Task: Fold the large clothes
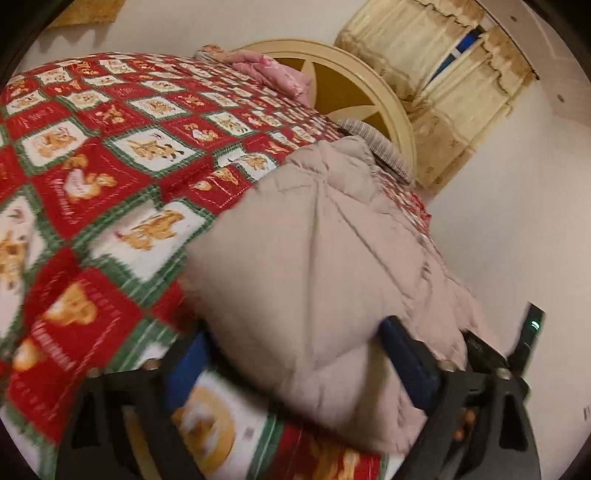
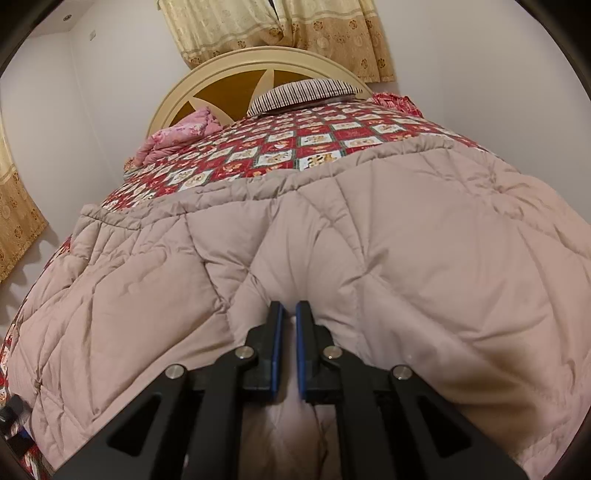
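Observation:
A large beige quilted garment (image 2: 332,236) lies spread on the bed over a red, white and green patchwork bedspread (image 2: 295,144). My right gripper (image 2: 290,314) is shut on a fold of the garment at its near edge, with fabric pinched between the blue pads. In the left wrist view the garment (image 1: 314,258) shows as a puffy corner. My left gripper (image 1: 291,339) is open, its fingers wide apart on either side of that corner. The left wrist view is blurred.
A cream round headboard (image 2: 236,70) stands at the far end. A striped pillow (image 2: 303,92) and a pink folded blanket (image 2: 177,134) lie by it. Yellow curtains (image 2: 280,29) hang behind. White walls flank the bed.

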`<state>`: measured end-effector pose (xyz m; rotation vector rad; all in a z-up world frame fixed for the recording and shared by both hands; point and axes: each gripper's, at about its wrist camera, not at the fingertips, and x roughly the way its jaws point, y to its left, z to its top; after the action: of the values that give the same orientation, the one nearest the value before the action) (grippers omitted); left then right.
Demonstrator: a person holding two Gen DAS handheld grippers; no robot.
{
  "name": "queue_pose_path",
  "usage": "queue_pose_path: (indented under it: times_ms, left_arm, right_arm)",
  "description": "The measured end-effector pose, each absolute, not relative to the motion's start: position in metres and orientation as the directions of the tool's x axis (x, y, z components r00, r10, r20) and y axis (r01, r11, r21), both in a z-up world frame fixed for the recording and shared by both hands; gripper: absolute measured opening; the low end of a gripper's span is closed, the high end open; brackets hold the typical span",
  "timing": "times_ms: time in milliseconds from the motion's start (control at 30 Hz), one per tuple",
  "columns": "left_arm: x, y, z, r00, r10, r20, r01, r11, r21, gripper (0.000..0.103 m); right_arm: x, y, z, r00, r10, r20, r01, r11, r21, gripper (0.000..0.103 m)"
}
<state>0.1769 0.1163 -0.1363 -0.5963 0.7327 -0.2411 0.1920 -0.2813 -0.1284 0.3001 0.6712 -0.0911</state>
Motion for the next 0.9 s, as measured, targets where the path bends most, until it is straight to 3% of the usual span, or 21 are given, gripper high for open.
queue_pose_path:
  times_ms: [133,300,333,367,467,567,633,800,900]
  left_arm:
    - [0.213,0.122,-0.139,0.732,-0.473,-0.49,-0.049,0.681,-0.731,0.093]
    - [0.215,0.112,-0.136,0.74,-0.45,-0.5,-0.031,0.72,-0.693,0.093]
    - [0.212,0.111,-0.136,0.747,-0.445,-0.493,-0.014,0.732,-0.681,0.093]
    - [0.211,0.11,-0.136,0.751,-0.442,-0.491,-0.008,0.737,-0.675,0.093]
    - [0.216,0.112,-0.135,0.76,-0.448,-0.471,0.002,0.727,-0.687,0.093]
    - [0.219,0.11,-0.131,0.768,-0.479,-0.425,0.074,0.726,-0.683,0.091]
    - [0.218,0.106,-0.126,0.771,-0.491,-0.406,0.124,0.741,-0.66,0.081]
    - [0.223,0.102,-0.107,0.738,-0.582,-0.341,0.251,0.706,-0.662,0.045]
    - [0.218,0.104,-0.088,0.706,-0.645,-0.293,0.332,0.667,-0.667,0.036]
  right_arm:
    - [0.194,-0.282,-0.128,0.778,0.0,-0.628,0.185,0.956,0.228,0.007]
    - [0.195,-0.274,-0.118,0.748,-0.05,-0.661,0.208,0.965,0.162,0.007]
    - [0.193,-0.269,-0.11,0.747,-0.074,-0.661,0.218,0.966,0.139,0.014]
    - [0.185,-0.264,-0.099,0.778,-0.06,-0.625,0.206,0.965,0.163,0.018]
    - [0.176,-0.243,-0.081,0.834,0.007,-0.552,0.131,0.969,0.21,0.017]
    - [0.195,-0.225,-0.106,0.771,0.041,-0.636,0.111,0.974,0.198,0.012]
    - [0.203,-0.231,-0.129,0.747,0.051,-0.663,0.161,0.954,0.254,0.008]
    - [0.209,-0.256,-0.138,0.728,0.172,-0.664,0.152,0.903,0.401,0.008]
    - [0.208,-0.264,-0.143,0.714,0.252,-0.653,0.162,0.848,0.504,0.008]
